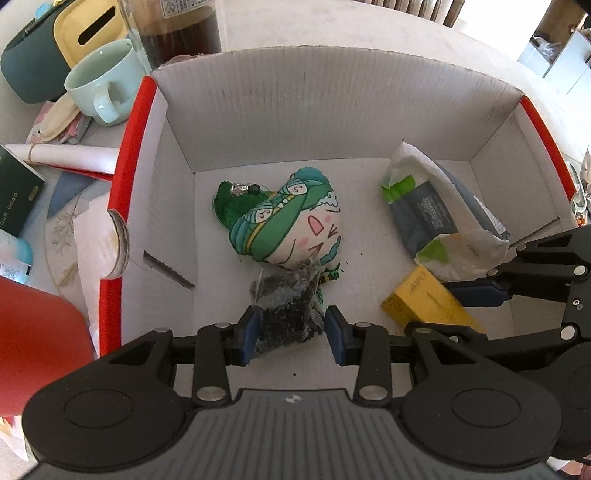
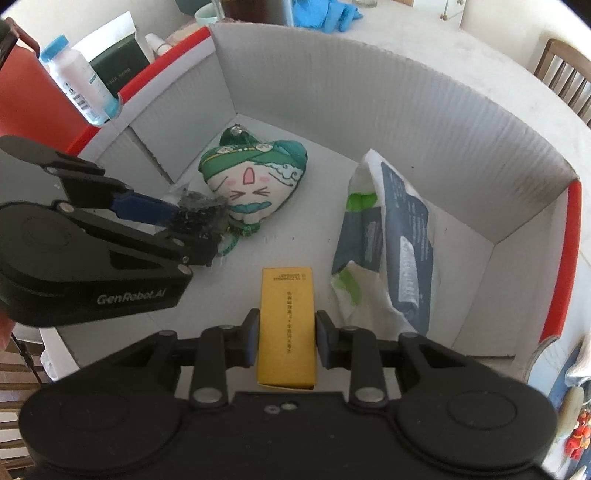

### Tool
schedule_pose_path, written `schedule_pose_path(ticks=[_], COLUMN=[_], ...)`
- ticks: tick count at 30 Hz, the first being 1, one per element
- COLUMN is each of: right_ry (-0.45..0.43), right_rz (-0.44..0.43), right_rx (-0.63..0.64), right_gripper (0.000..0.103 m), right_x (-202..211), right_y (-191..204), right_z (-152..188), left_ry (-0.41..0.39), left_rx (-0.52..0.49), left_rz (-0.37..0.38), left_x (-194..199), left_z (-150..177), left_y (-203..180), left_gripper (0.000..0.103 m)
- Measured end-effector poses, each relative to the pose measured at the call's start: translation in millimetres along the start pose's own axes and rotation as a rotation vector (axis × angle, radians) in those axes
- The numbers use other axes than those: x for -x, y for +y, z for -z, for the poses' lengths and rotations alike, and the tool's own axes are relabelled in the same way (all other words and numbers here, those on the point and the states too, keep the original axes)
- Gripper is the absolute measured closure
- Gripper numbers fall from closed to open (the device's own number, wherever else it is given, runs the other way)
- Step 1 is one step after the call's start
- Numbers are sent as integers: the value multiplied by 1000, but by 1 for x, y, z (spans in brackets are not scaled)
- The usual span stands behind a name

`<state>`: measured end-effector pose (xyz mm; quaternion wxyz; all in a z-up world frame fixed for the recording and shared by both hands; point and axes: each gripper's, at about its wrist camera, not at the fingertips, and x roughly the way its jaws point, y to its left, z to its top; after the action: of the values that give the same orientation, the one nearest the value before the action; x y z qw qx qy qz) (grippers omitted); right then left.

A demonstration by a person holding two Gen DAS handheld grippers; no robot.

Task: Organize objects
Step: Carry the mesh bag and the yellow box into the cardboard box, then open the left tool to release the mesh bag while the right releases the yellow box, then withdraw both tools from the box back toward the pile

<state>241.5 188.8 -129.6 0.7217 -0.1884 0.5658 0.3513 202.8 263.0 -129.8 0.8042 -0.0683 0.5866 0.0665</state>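
Left gripper: my jaws are partly closed on a clear bag of dark crumbly material, both pads against its sides. The bag hangs low inside the white cardboard box, touching the painted cat cushion.

Right gripper: jaws partly closed on the yellow carton, gripped by its long sides and pointing steeply down into the same box. The carton sits just beside the grey-and-white plastic package lying against the right wall.

Hazards, as I judge them:
- The bag is soft and thin. A release from any height may scatter its contents; dark specks already lie on the box floor.
- The bag may snag on the cushion's green cord on release or withdrawal.
- The carton is smooth-sided; a tilted release could tip it onto the plastic package.
- Both grippers work near each other in one box; withdrawing together risks a knock.

Surface: the box stands on a pale tabletop. Outside its left wall stand a mint mug, a dark jar and a white bottle. A wooden chair stands beyond the table.
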Motion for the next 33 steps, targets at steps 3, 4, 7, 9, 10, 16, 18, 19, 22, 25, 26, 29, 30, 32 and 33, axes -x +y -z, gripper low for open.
schedule_pose_path(ticks=[3, 4, 7, 9, 10, 16, 18, 19, 22, 25, 26, 29, 30, 32, 33], right_ry=[1, 2, -4, -16, -20, -59, -83, -96, -127, -157, -166, -193, -202, -220, -230], right_rz=[3, 2, 3, 0, 0, -25, -39, -42, -49, -54, -57, -56, -60, -68, -73], right_rx=[-1, 0, 5, 10, 12, 28, 34, 36, 43, 44, 44, 42, 38, 28, 23], right_gripper=[73, 73, 72, 72, 70, 61, 61, 60, 60, 59, 59, 59, 59, 59, 59], right_x=[0, 0, 3, 6, 8, 22, 31, 36, 48, 60, 64, 73, 76, 83, 87], right_y=[-1, -1, -2, -2, -2, -4, -4, -4, -5, -5, -6, -9, -10, -14, -15], right_z=[0, 0, 1, 3, 3, 12, 14, 15, 17, 21, 22, 26, 28, 32, 34], left_ry=[0, -1, -6, -11, -15, -33, -47, -55, -86, -113, -122, -146, -157, -176, -187], left_rx=[-5, -6, -7, -10, -10, 9, 14, 14, 10, 10, 13, 21, 21, 19, 17], left_rz=[-2, -2, 8, 10, 10, 14, 18, 18, 12, 14, 15, 18, 20, 19, 20], left_x=[0, 0, 1, 3, 4, 11, 16, 20, 31, 44, 48, 59, 62, 70, 74], left_z=[2, 3, 5, 8, 9, 7, 8, 9, 11, 10, 11, 16, 17, 20, 22], left_y=[-2, -3, -5, -8, -9, -8, -8, -7, -10, -12, -13, -16, -18, -22, -25], left_gripper=[62, 61, 53, 48, 46, 45, 45, 44, 40, 40, 40, 40, 39, 35, 34])
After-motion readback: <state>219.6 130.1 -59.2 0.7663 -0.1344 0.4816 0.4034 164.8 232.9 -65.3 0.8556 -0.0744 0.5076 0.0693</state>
